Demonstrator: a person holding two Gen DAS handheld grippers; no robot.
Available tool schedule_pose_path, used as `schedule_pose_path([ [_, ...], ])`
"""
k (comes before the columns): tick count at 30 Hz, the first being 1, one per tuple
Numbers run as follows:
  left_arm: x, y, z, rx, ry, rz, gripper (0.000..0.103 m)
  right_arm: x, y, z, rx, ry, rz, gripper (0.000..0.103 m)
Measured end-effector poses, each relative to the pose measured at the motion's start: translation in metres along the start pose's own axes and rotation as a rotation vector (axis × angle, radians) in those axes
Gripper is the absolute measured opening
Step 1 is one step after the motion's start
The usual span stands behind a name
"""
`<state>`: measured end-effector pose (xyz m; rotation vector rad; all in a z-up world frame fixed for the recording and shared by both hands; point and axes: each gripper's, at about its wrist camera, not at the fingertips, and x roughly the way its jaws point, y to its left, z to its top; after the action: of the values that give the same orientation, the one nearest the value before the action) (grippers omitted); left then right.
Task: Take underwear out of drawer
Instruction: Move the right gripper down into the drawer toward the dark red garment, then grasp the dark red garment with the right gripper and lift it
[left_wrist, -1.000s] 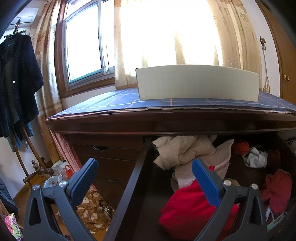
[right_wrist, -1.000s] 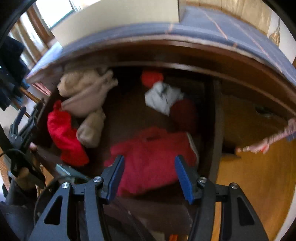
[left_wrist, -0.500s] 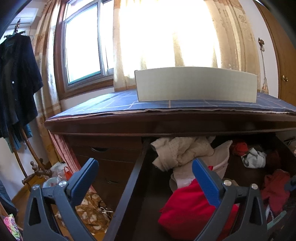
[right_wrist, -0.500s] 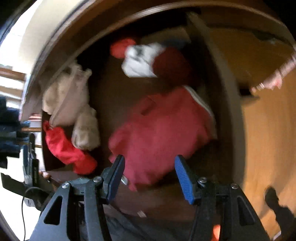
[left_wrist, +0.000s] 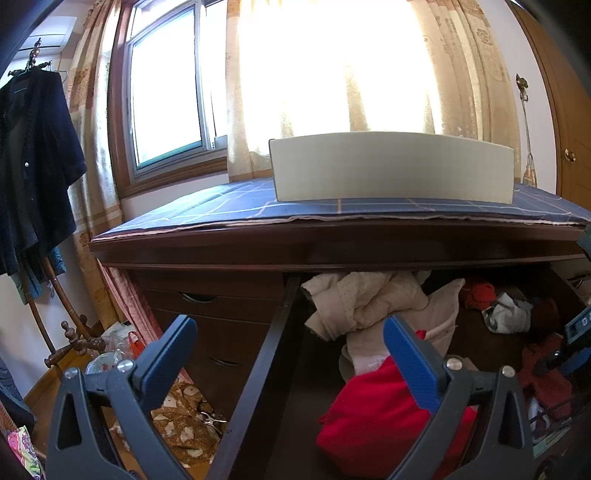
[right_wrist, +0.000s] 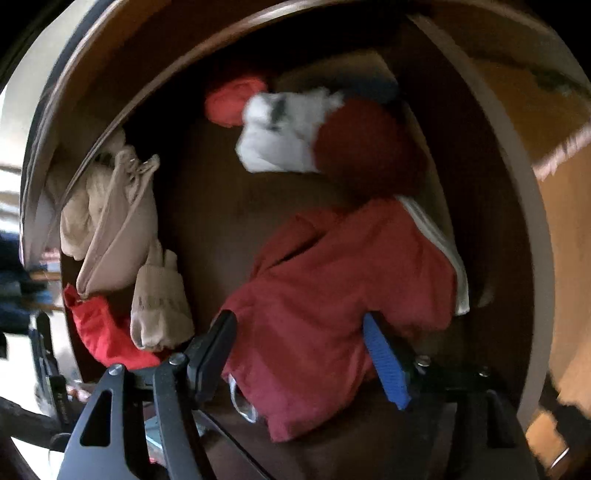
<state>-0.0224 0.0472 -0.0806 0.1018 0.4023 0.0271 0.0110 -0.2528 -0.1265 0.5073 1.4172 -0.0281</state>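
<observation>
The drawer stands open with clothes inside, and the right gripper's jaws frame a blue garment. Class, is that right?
Not quite: the garment framed by the right gripper is dark red, not blue, as the right wrist view shows. The drawer is indeed open with clothes inside.

A home bedroom, by the look of its furnishing. A dark wooden dresser (left_wrist: 229, 295) stands below a curtained window (left_wrist: 166, 92), its open drawer (left_wrist: 258, 369) full of loose clothes. Left of the dresser, dark garments (left_wrist: 33, 158) hang on a wooden coat stand (left_wrist: 70, 332).
</observation>
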Motion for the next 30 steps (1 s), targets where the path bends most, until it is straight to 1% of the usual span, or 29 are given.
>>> schedule_pose_path([
  [2,0.000,0.000,0.000,-0.001,-0.003,0.000,0.103,-0.003,0.009,0.002,-0.038,-0.039,0.009,0.073],
  [5,0.000,0.001,0.000,0.001,-0.007,-0.002,0.103,-0.016,0.016,0.002,-0.090,-0.133,0.076,0.073],
  [7,0.000,0.001,0.000,0.005,-0.007,-0.002,0.103,-0.029,0.014,0.000,-0.094,-0.162,0.099,0.073],
  [9,0.000,0.001,0.000,0.006,-0.007,-0.002,0.103,-0.040,0.004,-0.005,-0.060,-0.143,0.091,0.073],
  [12,0.000,0.000,0.000,0.006,-0.006,0.000,0.103,-0.048,-0.013,-0.015,0.020,-0.074,0.106,0.073],
  [13,0.000,0.000,0.000,0.005,-0.006,0.001,0.103,-0.050,-0.016,-0.021,0.039,-0.052,0.097,0.073],
  [14,0.000,0.000,0.000,0.004,-0.006,0.001,0.103,-0.045,-0.024,-0.020,0.044,-0.039,0.081,0.073],
  [15,0.000,0.000,0.000,0.004,-0.006,0.000,0.103,-0.042,-0.024,-0.024,0.042,-0.018,0.050,0.073],
  [17,0.000,0.001,-0.001,0.000,-0.005,-0.005,0.103,-0.035,-0.030,-0.030,0.037,0.014,0.034,0.073],
  [19,-0.001,0.000,-0.001,0.000,-0.009,-0.006,0.103,-0.032,-0.026,-0.030,0.033,0.004,0.004,0.073],
  [20,-0.001,0.001,-0.001,0.002,-0.009,-0.007,0.103,-0.030,-0.026,-0.030,0.031,0.006,0.008,0.073],
  [22,-0.001,0.001,-0.001,0.003,-0.010,-0.010,0.103,-0.015,-0.023,-0.029,0.035,0.062,-0.008,0.073],
  [25,-0.001,0.001,-0.001,0.001,-0.011,-0.013,0.103,0.007,-0.029,-0.029,0.104,0.128,0.046,0.073],
  [26,-0.001,0.001,-0.001,0.001,-0.011,-0.014,0.103,0.009,-0.034,-0.027,0.139,0.109,0.058,0.073],
  [27,-0.001,0.001,0.000,0.001,-0.011,-0.014,0.103,0.010,-0.042,-0.024,0.198,0.080,0.099,0.073],
  [29,-0.002,0.002,0.000,0.003,-0.012,-0.015,0.103,0.011,-0.052,-0.017,0.276,0.042,0.150,0.073],
  [30,-0.003,0.002,0.001,0.003,-0.011,-0.015,0.103,0.011,-0.052,-0.013,0.278,0.026,0.150,0.073],
])
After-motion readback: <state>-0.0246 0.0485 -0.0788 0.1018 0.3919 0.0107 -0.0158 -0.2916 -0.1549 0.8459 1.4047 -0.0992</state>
